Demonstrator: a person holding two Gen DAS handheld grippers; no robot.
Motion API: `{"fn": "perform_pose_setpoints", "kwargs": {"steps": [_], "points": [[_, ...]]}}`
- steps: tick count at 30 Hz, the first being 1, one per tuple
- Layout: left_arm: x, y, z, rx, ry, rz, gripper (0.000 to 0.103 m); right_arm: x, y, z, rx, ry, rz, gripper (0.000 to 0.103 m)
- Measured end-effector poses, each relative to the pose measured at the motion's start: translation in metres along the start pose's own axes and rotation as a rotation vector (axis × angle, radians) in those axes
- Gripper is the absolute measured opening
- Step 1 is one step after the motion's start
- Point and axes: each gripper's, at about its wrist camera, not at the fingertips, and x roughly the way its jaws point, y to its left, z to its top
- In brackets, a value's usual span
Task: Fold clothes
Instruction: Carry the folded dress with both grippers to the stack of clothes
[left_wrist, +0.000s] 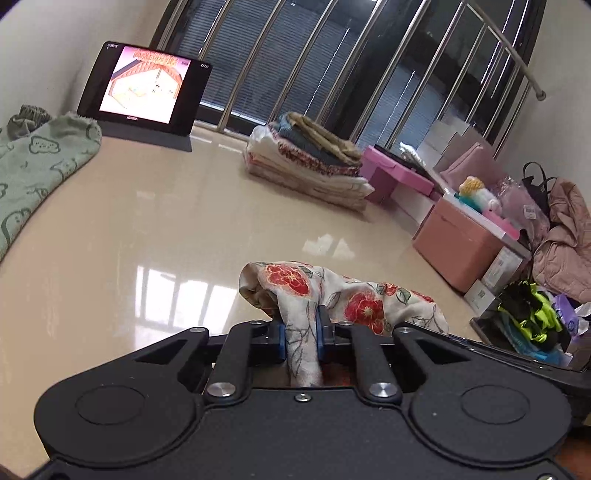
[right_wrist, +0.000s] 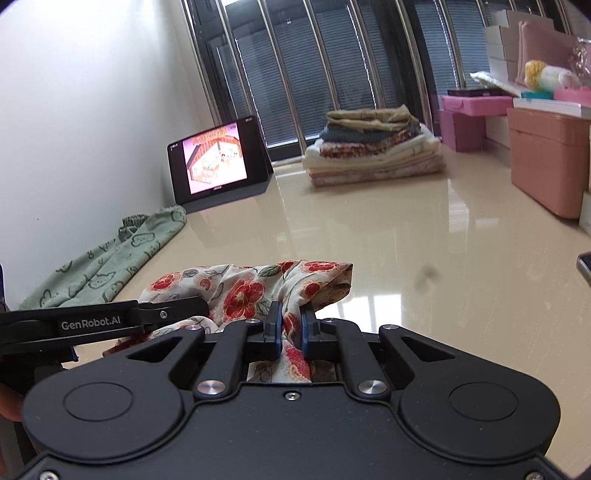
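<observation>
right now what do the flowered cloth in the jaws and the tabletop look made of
Flowered cloth: looks like thin woven fabric, maybe cotton or rayon, matte; it bunches into soft, fine folds where it is pinched.
Tabletop: hard, glossy beige surface, possibly polished stone or lacquer; it mirrors the window sharply.

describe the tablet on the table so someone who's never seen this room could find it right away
Start at the big barred window behind the glossy beige table. At the table's far left corner, by the white wall, the tablet stands propped up. It is the only lit screen, showing a pink cartoon, unlike the folded clothes pile beside it.
</observation>
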Motion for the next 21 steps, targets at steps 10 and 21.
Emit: {"fn": "perform_pose_setpoints", "kwargs": {"steps": [10, 21], "points": [[-0.005, -0.024, 0.042, 0.042, -0.075, -0.046, 0.014, -0.012, -0.003, 0.036, -0.023, -0.093, 0.008, 0.009], [0.044, -0.081, 0.179, 0.152, -0.213, -0.086, 0.014, 0.002, -0.014, 0.171, -0.114, -0.283, -0.037, 0.009]]}}
